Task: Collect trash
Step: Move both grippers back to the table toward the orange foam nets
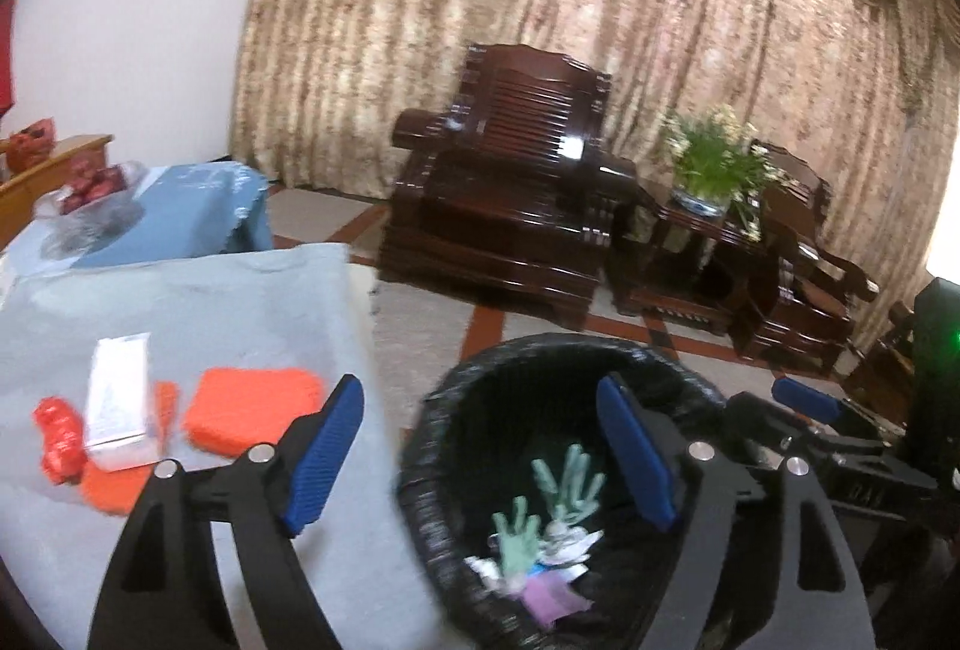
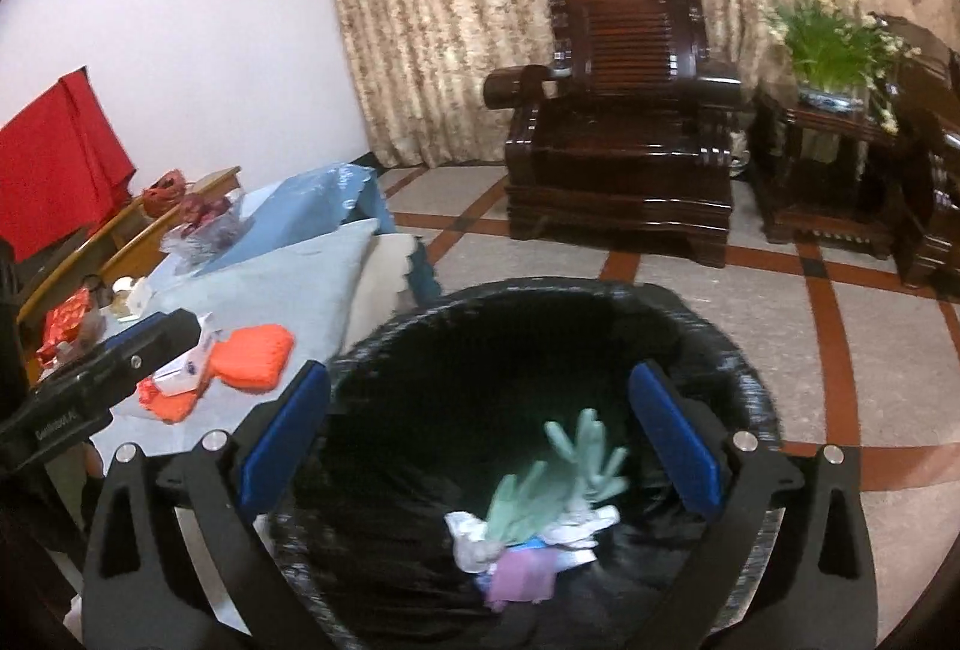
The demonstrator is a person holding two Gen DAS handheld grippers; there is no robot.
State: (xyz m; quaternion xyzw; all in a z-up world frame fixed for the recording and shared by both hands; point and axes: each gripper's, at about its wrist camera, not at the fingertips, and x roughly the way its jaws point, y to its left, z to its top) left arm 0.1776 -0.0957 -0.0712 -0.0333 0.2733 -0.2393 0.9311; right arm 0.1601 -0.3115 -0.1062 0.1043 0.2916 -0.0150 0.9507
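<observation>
A black-lined trash bin [image 1: 432,446] [image 2: 744,398] stands on the floor beside the table. Pale green gloves [image 1: 570,482] [image 2: 576,470], white paper and a purple scrap [image 2: 519,578] lie inside it. My left gripper [image 1: 480,464] is open and empty, above the bin's left rim by the table edge. My right gripper [image 2: 480,452] is open and empty, directly over the bin; it also shows at the right of the left wrist view [image 1: 804,404]. On the table lie a white box [image 1: 117,404], a red wrapper [image 1: 57,437] and orange cloth pieces [image 1: 252,404] [image 2: 252,350].
The table has a light grey cloth [image 1: 180,302] and, further back, a blue cloth [image 1: 198,212] with a bag of red fruit [image 1: 90,188]. Dark wooden armchairs [image 1: 510,206] [image 2: 624,134] and a side table with a plant [image 1: 714,164] stand before the curtain.
</observation>
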